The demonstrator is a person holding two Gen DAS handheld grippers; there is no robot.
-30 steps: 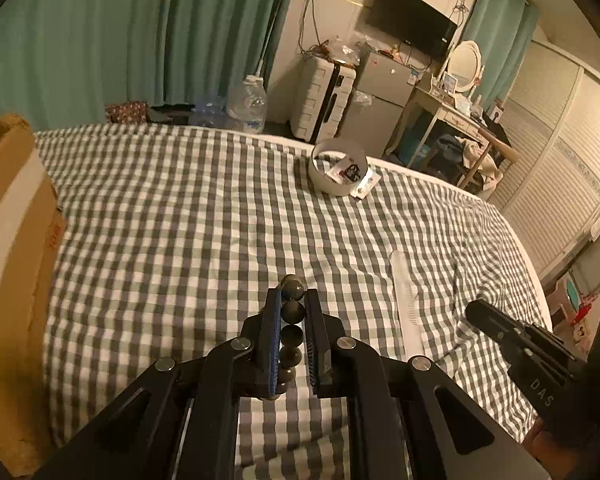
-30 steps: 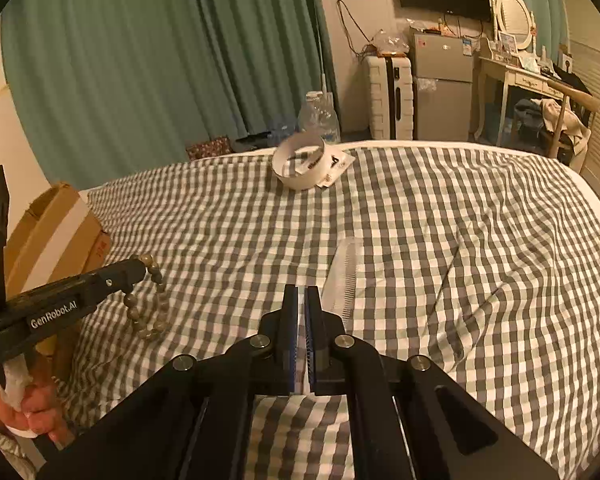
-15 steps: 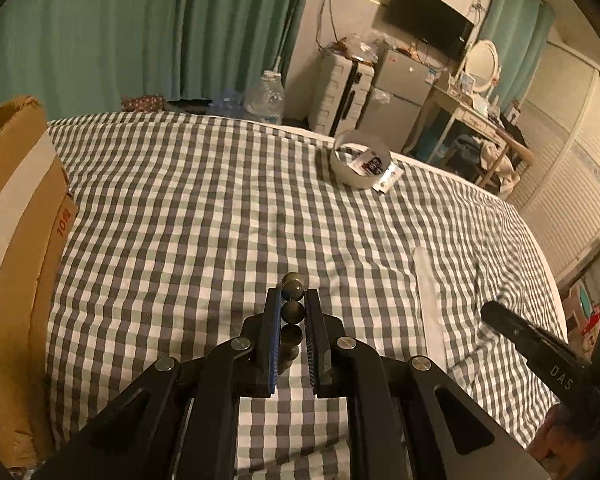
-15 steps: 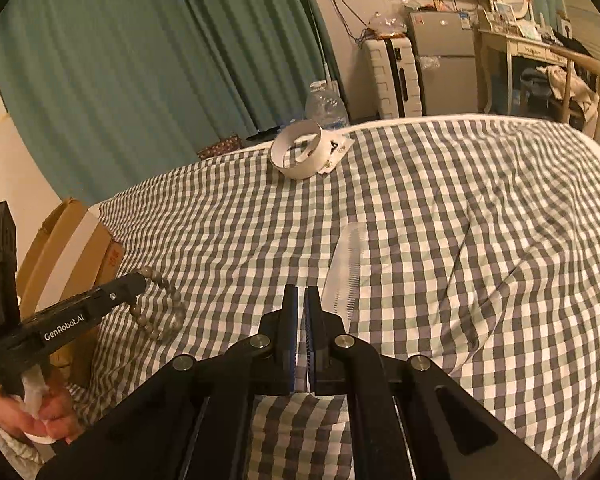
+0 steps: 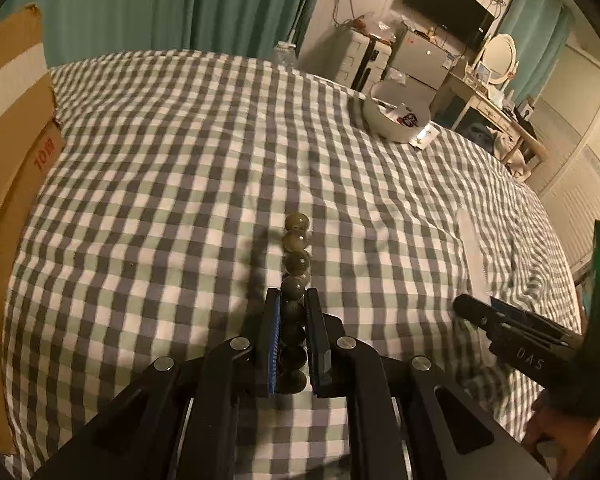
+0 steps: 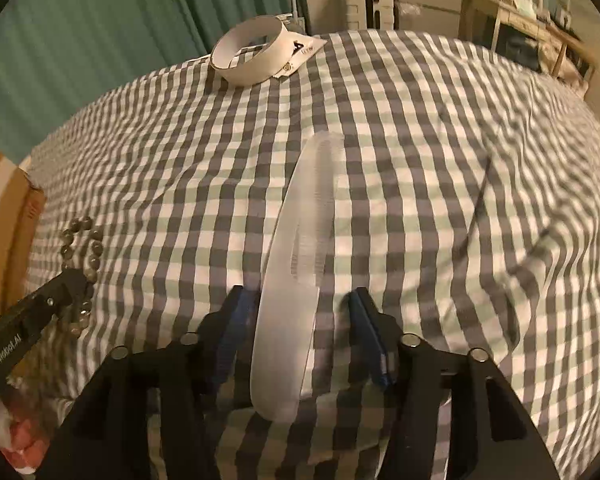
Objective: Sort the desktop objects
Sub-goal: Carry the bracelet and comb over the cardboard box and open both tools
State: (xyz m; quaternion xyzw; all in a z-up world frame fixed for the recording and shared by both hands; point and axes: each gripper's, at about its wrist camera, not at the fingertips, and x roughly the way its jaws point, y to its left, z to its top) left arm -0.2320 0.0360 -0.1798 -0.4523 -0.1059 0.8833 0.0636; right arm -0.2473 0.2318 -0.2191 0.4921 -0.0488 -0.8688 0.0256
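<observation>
Grey-and-white checked bedspread (image 6: 440, 160): covers the whole work surface, creased at the right side

Brown cardboard box (image 5: 8, 128): stands at the left edge of the bedspread; fills more of the left wrist view than half a second ago

White round band-shaped container (image 6: 252, 46): sits at the far edge, a small card touching its right side; unmoved

Right gripper (image 6: 304, 312): fingers now spread wide, where they were pressed together a second ago; lowered over the near end of the comb, one finger on each side, contact not discernible

Left gripper (image 5: 292, 312): pinching the bracelet as before, low over the cloth

Translucent white plastic comb (image 6: 300, 264): lies flat on the bedspread, lengthwise away from the camera

Olive-green round-bead bracelet (image 5: 296, 264): clamped in the left gripper; more beads now protrude beyond the fingertips
</observation>
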